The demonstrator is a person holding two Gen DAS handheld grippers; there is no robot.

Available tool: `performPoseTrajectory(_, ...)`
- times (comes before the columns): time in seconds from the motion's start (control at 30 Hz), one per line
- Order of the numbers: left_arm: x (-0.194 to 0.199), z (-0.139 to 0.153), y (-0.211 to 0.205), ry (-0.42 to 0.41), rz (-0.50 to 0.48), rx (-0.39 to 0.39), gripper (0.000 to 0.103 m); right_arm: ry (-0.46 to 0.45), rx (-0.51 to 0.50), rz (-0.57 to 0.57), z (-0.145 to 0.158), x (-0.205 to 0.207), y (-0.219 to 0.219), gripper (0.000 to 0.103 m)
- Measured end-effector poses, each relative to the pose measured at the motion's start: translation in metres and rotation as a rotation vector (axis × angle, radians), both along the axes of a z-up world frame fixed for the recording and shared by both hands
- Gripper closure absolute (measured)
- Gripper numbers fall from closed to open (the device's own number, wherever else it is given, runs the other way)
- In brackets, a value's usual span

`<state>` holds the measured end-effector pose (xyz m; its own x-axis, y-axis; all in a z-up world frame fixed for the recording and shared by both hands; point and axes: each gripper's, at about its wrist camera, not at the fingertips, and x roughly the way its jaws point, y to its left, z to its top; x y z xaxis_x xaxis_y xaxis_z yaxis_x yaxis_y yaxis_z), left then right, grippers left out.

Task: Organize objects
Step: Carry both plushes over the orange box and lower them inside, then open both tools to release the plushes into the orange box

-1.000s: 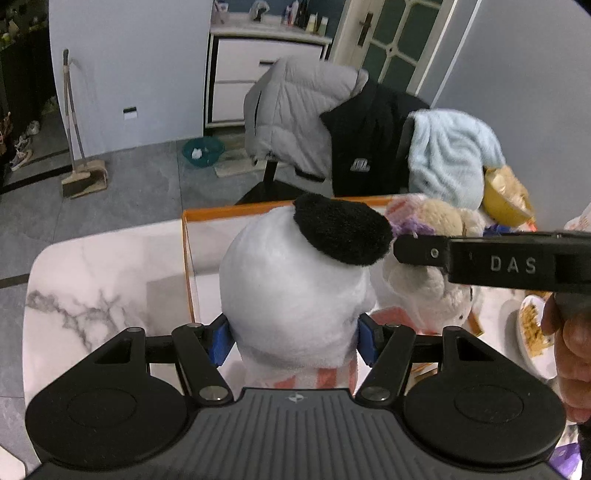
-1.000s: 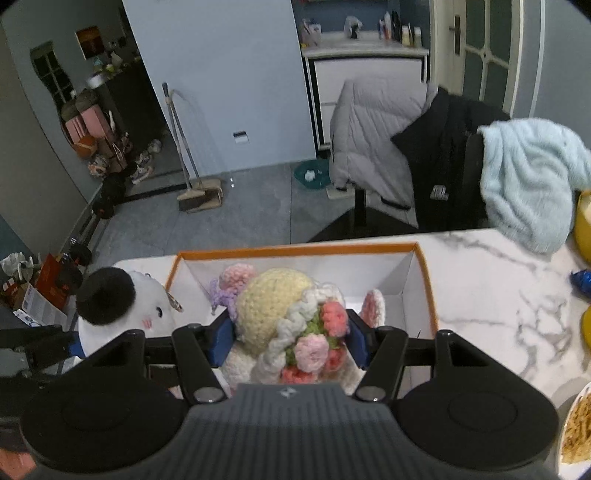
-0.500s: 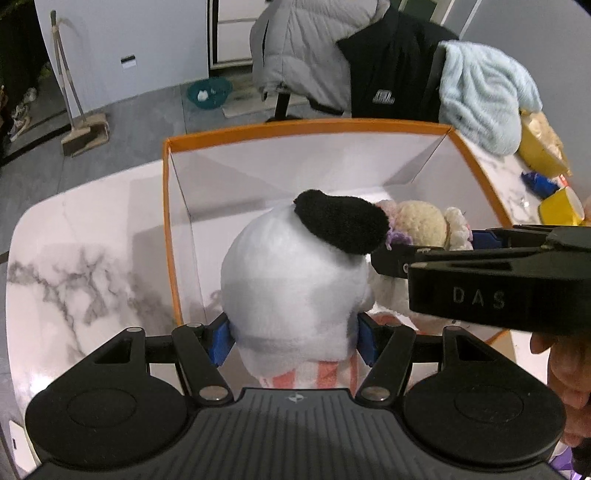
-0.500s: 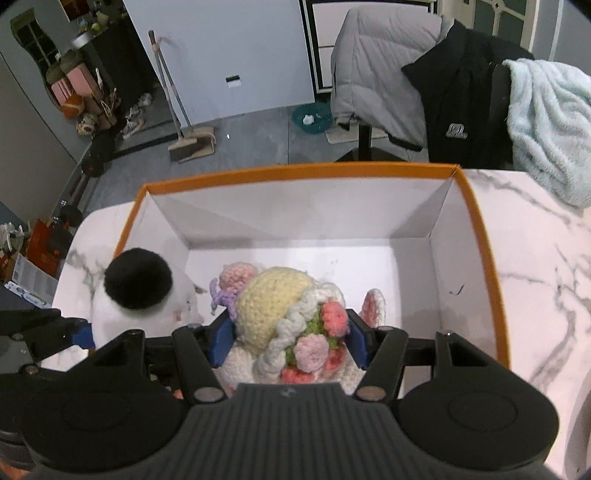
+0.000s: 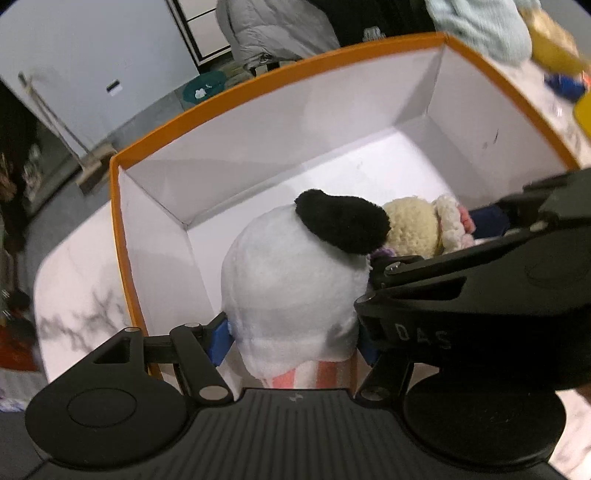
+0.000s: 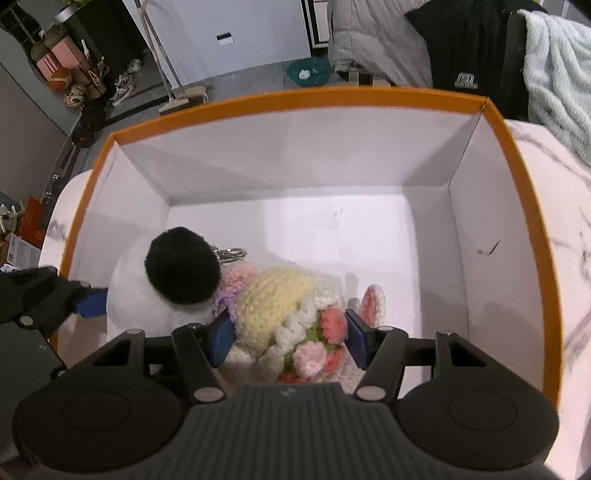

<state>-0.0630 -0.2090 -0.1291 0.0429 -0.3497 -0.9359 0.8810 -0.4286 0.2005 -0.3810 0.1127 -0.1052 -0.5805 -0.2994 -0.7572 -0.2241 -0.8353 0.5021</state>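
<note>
A white plush toy (image 5: 291,288) with a black ear sits between the pads of my left gripper (image 5: 291,341). Its jaws are opening, though the blue pads still touch the toy's sides. My right gripper (image 6: 286,338) is shut on a crocheted doll (image 6: 273,299) with a cream head and pink flowers. Both toys hang low inside the orange-rimmed white box (image 6: 295,99), side by side and touching. The white plush toy (image 6: 129,291) is on the left, near the box's left wall. In the left wrist view, the crocheted doll (image 5: 413,229) shows behind the black ear, and the right gripper's body covers its lower part.
The box (image 5: 258,77) stands on a marble table (image 6: 554,184). Its far half is bare white floor. Beyond it stands a chair draped with jackets (image 6: 376,33) and a light blue towel (image 6: 554,55). A yellow bowl (image 5: 554,48) sits at the table's far right.
Both grippers have sunk with their toys from above the near rim down into the box and tilted more downward. The two toys have come closer together.
</note>
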Motion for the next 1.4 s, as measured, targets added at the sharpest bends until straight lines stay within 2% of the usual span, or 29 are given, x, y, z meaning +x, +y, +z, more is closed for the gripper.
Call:
performPoseTrajectory(0.13,-0.009,-0.008,0.006,-0.08,-0.045,-0.013,0.025,-0.008,-0.001,0.01,-0.005,-0.001,-0.006,0.04)
performPoseTrajectory(0.33,-0.009,-0.007,0.002,-0.092,-0.049,-0.009,0.024,-0.007,-0.007,0.001,-0.006,-0.002,-0.003,0.04)
performPoseTrajectory(0.43,-0.01,-0.008,0.002,-0.09,-0.043,-0.013,0.021,-0.006,-0.005,-0.007,-0.006,-0.001,-0.002,0.037)
performPoseTrajectory(0.73,-0.005,-0.003,-0.003,-0.059,-0.021,-0.013,0.021,0.011,0.034,-0.032,0.003,0.003,0.002,0.032)
performPoseTrajectory(1.4,-0.006,0.031,0.005,-0.006,-0.007,-0.07,0.021,0.067,0.066,-0.066,0.034,0.028,0.014,0.031)
